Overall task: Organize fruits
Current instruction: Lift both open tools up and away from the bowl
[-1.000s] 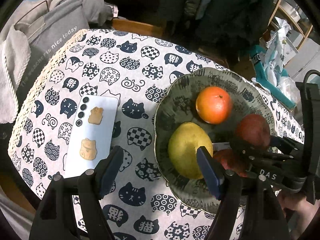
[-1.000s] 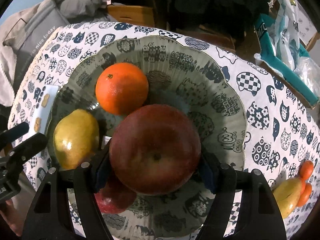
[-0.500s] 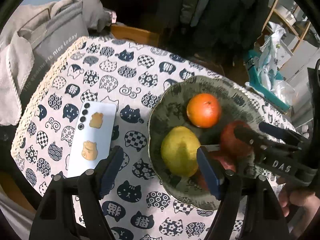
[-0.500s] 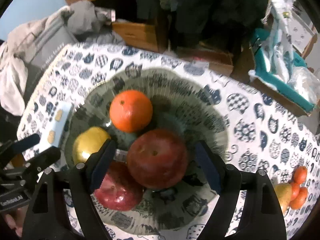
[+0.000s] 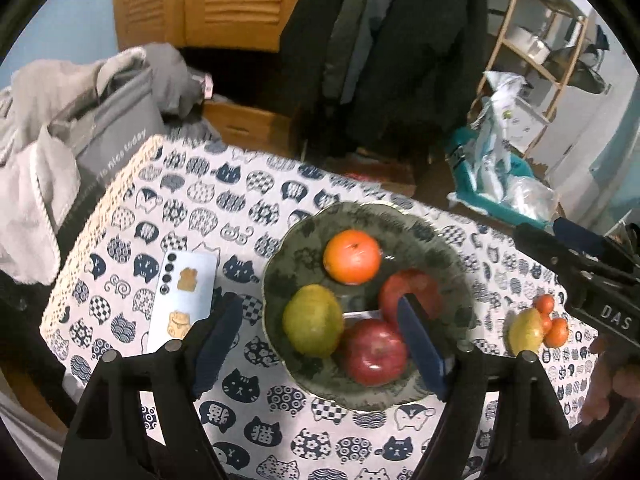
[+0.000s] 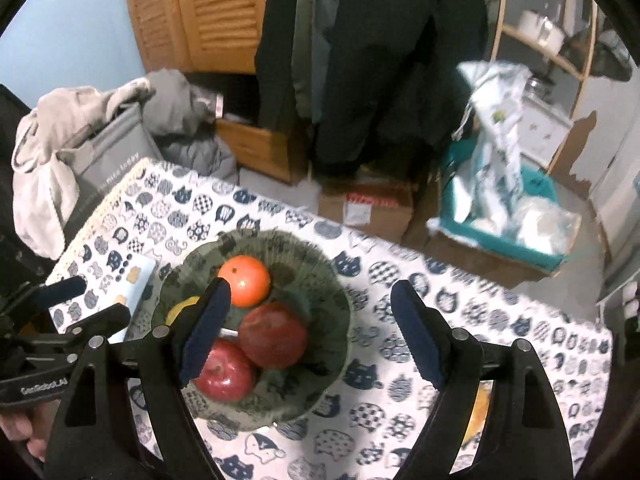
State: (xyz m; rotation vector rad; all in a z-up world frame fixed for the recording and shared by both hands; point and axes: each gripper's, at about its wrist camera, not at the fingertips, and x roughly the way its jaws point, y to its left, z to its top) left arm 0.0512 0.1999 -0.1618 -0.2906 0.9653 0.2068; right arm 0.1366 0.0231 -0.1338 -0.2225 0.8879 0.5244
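A dark patterned bowl (image 5: 440, 240) (image 6: 332, 288) sits on the cat-print tablecloth. It holds an orange (image 5: 352, 256) (image 6: 245, 286), a yellow pear (image 5: 313, 325), and two red apples (image 5: 374, 357) (image 5: 408, 294), which also show in the right wrist view (image 6: 226, 372) (image 6: 273, 334). My left gripper (image 5: 320, 344) is open and empty, raised above the bowl's near side. My right gripper (image 6: 310, 336) is open and empty, high above the bowl; it shows in the left wrist view at the right (image 5: 576, 256). A small pear (image 5: 525, 332) and small oranges (image 5: 554, 322) lie on the cloth right of the bowl.
A phone (image 5: 182, 300) lies on the cloth left of the bowl. A grey bag and clothes (image 5: 80, 128) sit beyond the table's left edge. Cardboard boxes, a teal bin (image 6: 520, 208) and a shelf stand behind the table.
My right gripper opened, let the red apple go into the bowl and rose away. My left gripper also pulled back and up from the bowl.
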